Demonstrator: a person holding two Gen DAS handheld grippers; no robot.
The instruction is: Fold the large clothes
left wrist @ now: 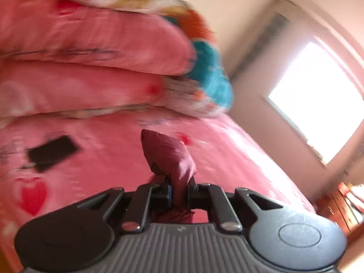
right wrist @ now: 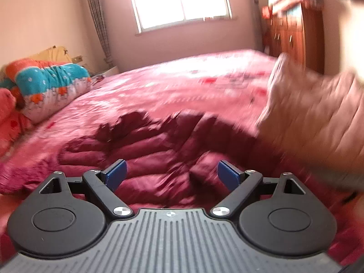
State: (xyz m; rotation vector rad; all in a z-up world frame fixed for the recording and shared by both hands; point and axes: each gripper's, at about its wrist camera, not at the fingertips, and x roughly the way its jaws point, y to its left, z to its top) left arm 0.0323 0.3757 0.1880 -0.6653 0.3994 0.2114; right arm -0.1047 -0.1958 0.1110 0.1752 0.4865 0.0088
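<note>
Pink bedding with red hearts covers the bed [right wrist: 182, 86], and on it lies the task's thing, a dark maroon quilted garment [right wrist: 145, 157], crumpled and spread across the near part of the bed in the right wrist view. One corner of that garment [left wrist: 169, 157] is pinched in the left tongs [left wrist: 179, 193], which are clenched on it; the cloth stands up in a peak above the closed fingers and a bunch of it hangs below them. The right tongs [right wrist: 171, 174] are released, their blue pads [right wrist: 116, 174] standing wide apart with the garment lying beneath them, not gripped. At the right edge of the right wrist view a pale quilted sleeve [right wrist: 316, 122] reaches in over the garment, heavily blurred.

Farther out, a stack of folded pink quilts [left wrist: 91, 45] sits on the bed in the left wrist view, with a teal, orange and white patterned quilt [left wrist: 209, 72] on its far side. A flat black object [left wrist: 53, 152] lies on the bedding near the stack; what it is cannot be told through the blur. The same teal and orange quilt [right wrist: 50, 79] shows at the left of the right wrist view. Beyond the bed a bright window [right wrist: 179, 0] is set in the far wall, a curtain [right wrist: 97, 22] hangs to its left, and a wooden cabinet [right wrist: 293, 34] stands at the right
</note>
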